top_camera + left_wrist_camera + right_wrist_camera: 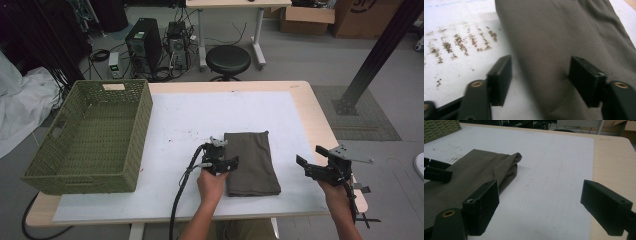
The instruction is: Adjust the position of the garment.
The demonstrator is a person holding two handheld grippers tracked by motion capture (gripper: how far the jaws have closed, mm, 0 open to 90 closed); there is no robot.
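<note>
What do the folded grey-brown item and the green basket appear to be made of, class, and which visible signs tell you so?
Folded cloth: seemingly a soft woven fabric, matte; it shows creases and a rolled fold edge. Green basket: looks like woven wicker or plastic strands, matte olive; its walls show a regular weave with a cut-out handle. Which of the two cannot be told.

Even indoor light, soft shadows; close views slightly blurred.

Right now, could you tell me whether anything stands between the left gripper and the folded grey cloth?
Nothing visible does. The left gripper is already at the folded grey cloth's left edge, its jaws apart and straddling that edge, with one on the cloth side and one over the white mat.
</note>
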